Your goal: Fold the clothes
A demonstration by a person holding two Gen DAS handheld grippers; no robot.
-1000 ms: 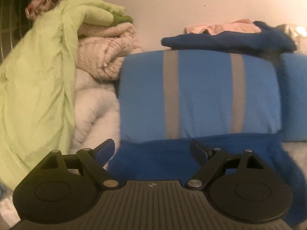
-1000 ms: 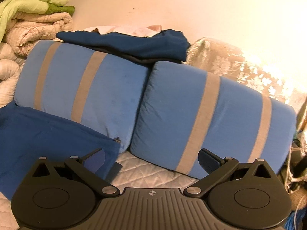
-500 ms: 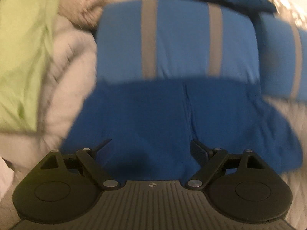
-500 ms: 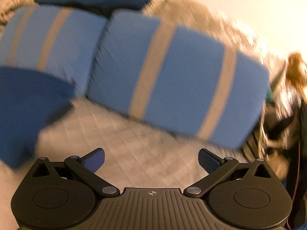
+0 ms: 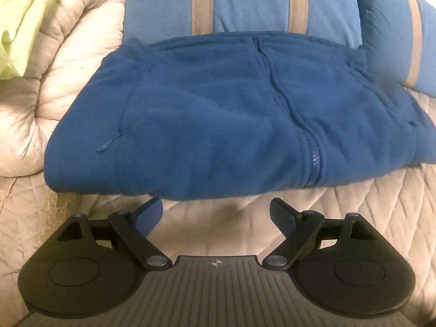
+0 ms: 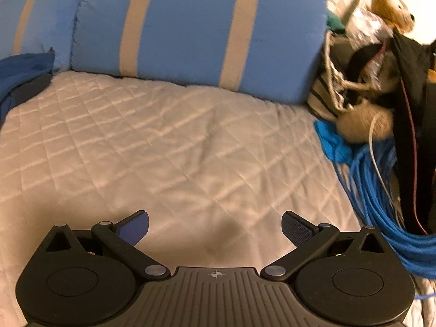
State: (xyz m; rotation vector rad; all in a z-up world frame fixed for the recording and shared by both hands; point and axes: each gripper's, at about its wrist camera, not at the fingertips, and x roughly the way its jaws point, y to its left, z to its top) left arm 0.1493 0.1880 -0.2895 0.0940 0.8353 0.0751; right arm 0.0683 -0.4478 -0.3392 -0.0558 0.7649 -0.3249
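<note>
Dark blue fleece zip jacket (image 5: 218, 114) lies flat on the cream quilted bedspread (image 5: 368, 218), far edge up against the light blue pillow with grey stripes (image 5: 245, 0), a white puffy duvet (image 5: 68, 68) at its left. Long axis runs left to right across the left wrist view; zipper runs near to far, right of centre.

Left gripper (image 5: 216, 212) sits just near of the jacket's near hem, jaws wide apart, nothing between them. The left finger tip is right at the hem edge; cannot tell if it touches.

Right gripper (image 6: 215, 226) is also spread wide and empty, over bare quilt. In its view only a corner of the jacket shows at far left, well apart. Blue cables (image 6: 381, 190) and a brown teddy bear (image 6: 392, 5) clutter the right side.

Judgement: left hand is much the nearer. Jacket lies straight ahead of it, so the hem is the likely pick point. Right hand needs to shift left first.
</note>
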